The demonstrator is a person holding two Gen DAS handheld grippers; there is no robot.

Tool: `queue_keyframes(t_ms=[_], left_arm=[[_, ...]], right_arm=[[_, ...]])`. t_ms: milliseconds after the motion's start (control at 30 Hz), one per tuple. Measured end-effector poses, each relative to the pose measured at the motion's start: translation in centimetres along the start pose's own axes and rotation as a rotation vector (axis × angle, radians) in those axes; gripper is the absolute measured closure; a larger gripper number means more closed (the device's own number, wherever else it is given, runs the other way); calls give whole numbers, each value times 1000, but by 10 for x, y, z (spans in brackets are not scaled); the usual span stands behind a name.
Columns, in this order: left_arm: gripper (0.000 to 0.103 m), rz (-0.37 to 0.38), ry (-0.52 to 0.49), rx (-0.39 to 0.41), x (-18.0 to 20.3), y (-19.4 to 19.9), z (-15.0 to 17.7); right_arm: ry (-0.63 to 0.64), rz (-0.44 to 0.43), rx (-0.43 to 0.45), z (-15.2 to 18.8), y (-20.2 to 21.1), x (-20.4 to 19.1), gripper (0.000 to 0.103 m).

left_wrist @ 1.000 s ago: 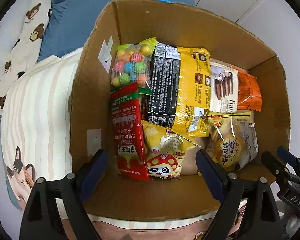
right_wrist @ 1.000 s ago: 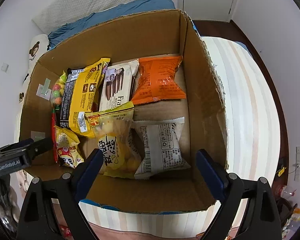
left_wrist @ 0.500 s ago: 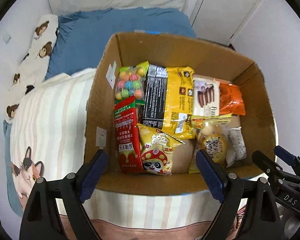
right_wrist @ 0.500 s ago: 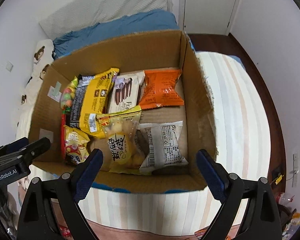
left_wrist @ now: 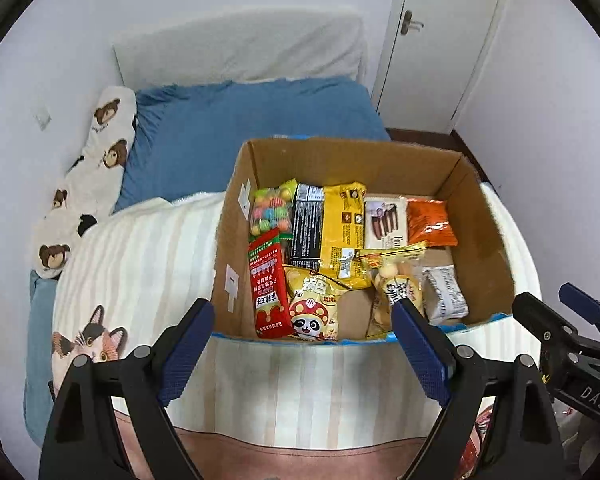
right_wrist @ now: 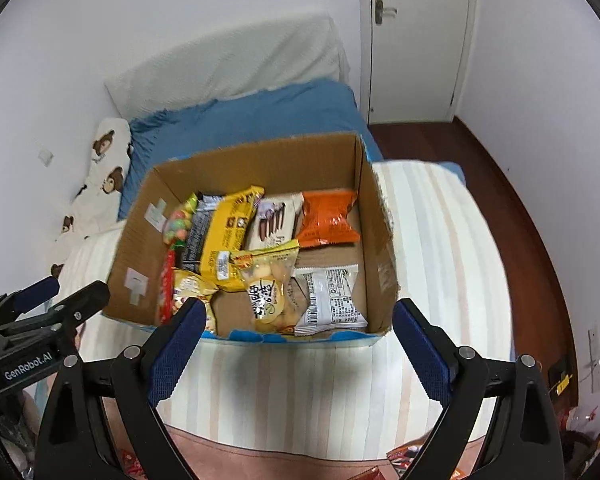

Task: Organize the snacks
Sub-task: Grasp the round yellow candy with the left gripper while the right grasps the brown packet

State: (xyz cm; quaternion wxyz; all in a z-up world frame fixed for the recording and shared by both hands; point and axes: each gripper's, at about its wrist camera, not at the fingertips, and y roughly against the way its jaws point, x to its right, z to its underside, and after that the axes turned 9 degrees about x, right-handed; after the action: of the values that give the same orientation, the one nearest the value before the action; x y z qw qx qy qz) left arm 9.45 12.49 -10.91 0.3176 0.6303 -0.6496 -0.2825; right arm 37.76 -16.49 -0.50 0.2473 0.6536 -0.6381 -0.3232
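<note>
On the far left we see a bear-print pillow (left_wrist: 100,152) lying along the wall, with a blue blanket (left_wrist: 236,128) beside it and a striped bedspread (left_wrist: 140,256) with a cat picture covering the near part of the bed. Our left tool (left_wrist: 304,344) hangs over that bedspread, its jaws spread wide with nothing between them, just short of the box's near wall.

The cardboard box (left_wrist: 488,240) sits on the bedspread, open at the top, and the snacks lie flat inside it. Along its left wall we find a bag of coloured candy balls (left_wrist: 270,212) at the back and a red packet (left_wrist: 268,292) in front of it. Next comes a yellow and black bag (left_wrist: 328,232), with a yellow panda bag (left_wrist: 316,304) lying below it. Further right sit a white packet of chocolate sticks (left_wrist: 384,220) and a clear bag of round biscuits (left_wrist: 396,280), which overlaps its lower edge. At the right end lie an orange packet (left_wrist: 430,222) at the back and a white wrapper (left_wrist: 446,294) near the front.

Our right tool (right_wrist: 296,344) is likewise released and empty, spread over the bedspread before the box. On the far right we see dark wooden floor (right_wrist: 540,220) and a white door (right_wrist: 416,40).
</note>
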Motion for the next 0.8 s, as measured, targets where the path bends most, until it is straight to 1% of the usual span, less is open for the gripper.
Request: queue_keyframes(t_ms=[300,533,600,667,767,800], left_arm=[[12,-1,-12,101,3,59,12],[12,-5,-31,147,7,93,25],[12,0,-35,141,8,98,32],[12,9,-42,120,12,99,43],[12,9,-89,66,23,91,71],[12,14,-114,36,29,84,85]], right_arm=[[27,-13,109,11,64,-7,7],[7,-59,144,22,103,-6,7],[-1,-68,137,28,110,-3,7],[-18,-79,110,37,111,3,7],[-65,-81,47,64,108,20,7],[-81,-74,26,75,105,27,7]])
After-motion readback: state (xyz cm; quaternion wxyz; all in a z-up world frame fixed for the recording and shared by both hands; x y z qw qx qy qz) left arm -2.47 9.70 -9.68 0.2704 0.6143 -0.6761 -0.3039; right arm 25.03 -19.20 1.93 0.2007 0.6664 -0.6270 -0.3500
